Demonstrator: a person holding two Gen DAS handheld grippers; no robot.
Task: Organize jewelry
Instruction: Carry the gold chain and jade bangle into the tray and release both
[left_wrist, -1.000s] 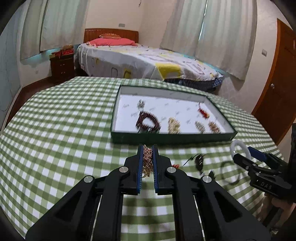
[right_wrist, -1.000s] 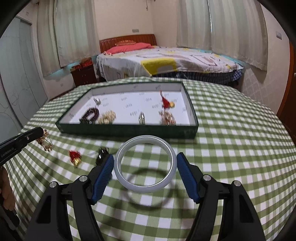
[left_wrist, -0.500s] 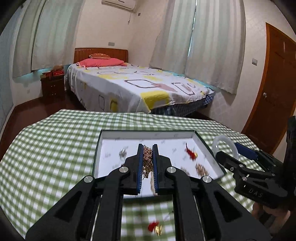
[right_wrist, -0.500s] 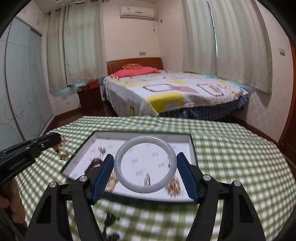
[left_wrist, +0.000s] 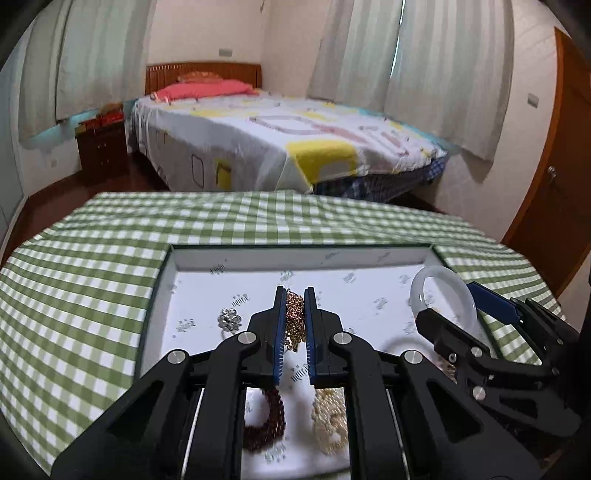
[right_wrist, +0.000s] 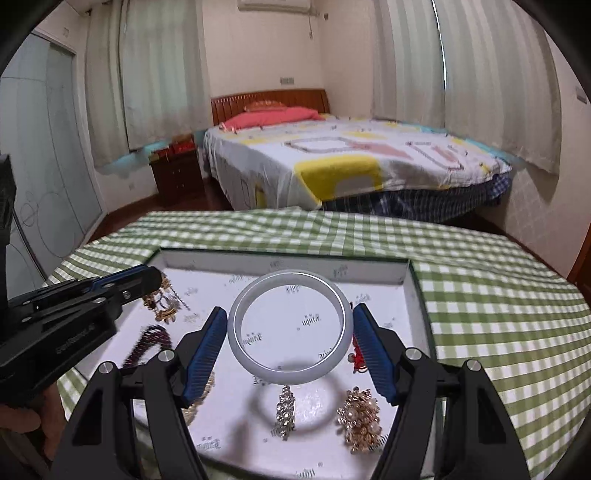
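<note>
Two hand-held grippers hang over one tray (left_wrist: 162, 280), a shallow white-lined box with a dark green rim on the desk (left_wrist: 74, 288), which wears a green-and-white checked cloth.

The left hand-held gripper (left_wrist: 294, 310) has its blue-padded jaws drawn nearly together, pinching one gold chain (left_wrist: 294, 321) of fine metal links that dangles above the tray floor. The right hand-held gripper (right_wrist: 290, 332) is spread wide and clamps one bangle (right_wrist: 290, 328), a smooth, pale, glassy ring, held level above the tray.

Six loose pieces lie in the tray: a dark red beaded bracelet (left_wrist: 267, 424), a cream beaded bracelet (left_wrist: 330, 417), a small silver cluster (left_wrist: 229, 319), a sparkly silver bar (right_wrist: 285, 410), a gold beaded cluster (right_wrist: 360, 419) and a red tasselled charm (right_wrist: 357, 356).
</note>
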